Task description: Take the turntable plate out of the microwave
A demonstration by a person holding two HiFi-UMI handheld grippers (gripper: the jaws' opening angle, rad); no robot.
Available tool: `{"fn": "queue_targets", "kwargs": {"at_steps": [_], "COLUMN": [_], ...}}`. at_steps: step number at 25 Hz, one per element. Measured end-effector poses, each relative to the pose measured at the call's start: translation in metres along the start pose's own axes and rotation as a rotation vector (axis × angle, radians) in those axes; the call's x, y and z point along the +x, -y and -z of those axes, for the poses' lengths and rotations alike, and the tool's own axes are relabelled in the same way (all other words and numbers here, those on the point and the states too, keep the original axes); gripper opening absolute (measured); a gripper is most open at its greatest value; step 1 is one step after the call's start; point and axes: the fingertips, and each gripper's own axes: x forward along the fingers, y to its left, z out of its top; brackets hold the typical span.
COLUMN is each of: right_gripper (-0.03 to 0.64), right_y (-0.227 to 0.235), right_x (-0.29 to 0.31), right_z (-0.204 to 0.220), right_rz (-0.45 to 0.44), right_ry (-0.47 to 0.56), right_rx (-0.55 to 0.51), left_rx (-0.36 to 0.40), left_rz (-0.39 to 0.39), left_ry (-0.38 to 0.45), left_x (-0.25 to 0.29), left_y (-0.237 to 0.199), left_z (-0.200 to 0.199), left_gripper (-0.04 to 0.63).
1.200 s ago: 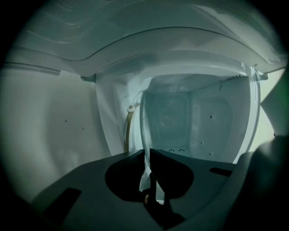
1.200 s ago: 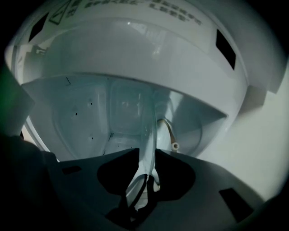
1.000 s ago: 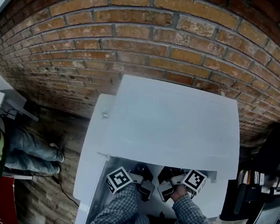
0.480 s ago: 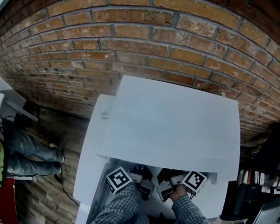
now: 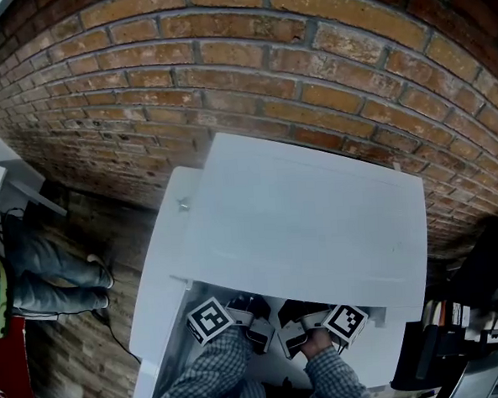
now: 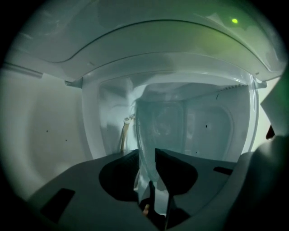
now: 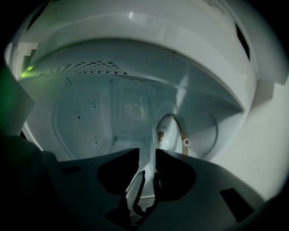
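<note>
The white microwave is seen from above, and both grippers reach into its open front. The glass turntable plate stands edge-on between the jaws of my left gripper. Those jaws have just been opening and do not clamp the plate. The same plate runs between the jaws of my right gripper, which are shut on its rim. The plate sits away from the roller ring on the cavity floor. From the head view I see only the rear parts of the left gripper and right gripper.
A brick wall rises behind the microwave. A person's legs rest on the wooden floor at the left. Dark objects crowd the right side. The cavity walls close in around both grippers.
Both grippers stay at the microwave's mouth in the head view. The person's legs at the left have shifted slightly.
</note>
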Motion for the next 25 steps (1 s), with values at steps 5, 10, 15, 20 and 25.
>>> {"fn": "queue_targets", "kwargs": {"at_steps": [5, 10, 15, 20, 25], "right_gripper": [0.103, 0.103, 0.103, 0.103, 0.103], "right_y": [0.0, -0.007, -0.012, -0.024, -0.026], "right_x": [0.0, 0.002, 0.004, 0.007, 0.008], "right_z": [0.0, 0.001, 0.001, 0.003, 0.004], "right_rz": [-0.003, -0.045, -0.065, -0.13, -0.147], "right_ry": [0.0, 0.0, 0.002, 0.0, 0.0], "right_rx": [0.005, 0.013, 0.019, 0.037, 0.03], "left_rx": [-0.002, -0.132, -0.177, -0.175, -0.13], "left_rz": [0.061, 0.035, 0.1, 0.139, 0.072], "left_ry": [0.01, 0.075, 0.099, 0.119, 0.103], "left_x": [0.007, 0.004, 0.01, 0.014, 0.012], "left_y": [0.008, 0.0, 0.011, 0.014, 0.005], "left_z": [-0.003, -0.007, -0.012, -0.015, -0.012], "left_gripper": [0.11, 0.11, 0.11, 0.11, 0.107]}}
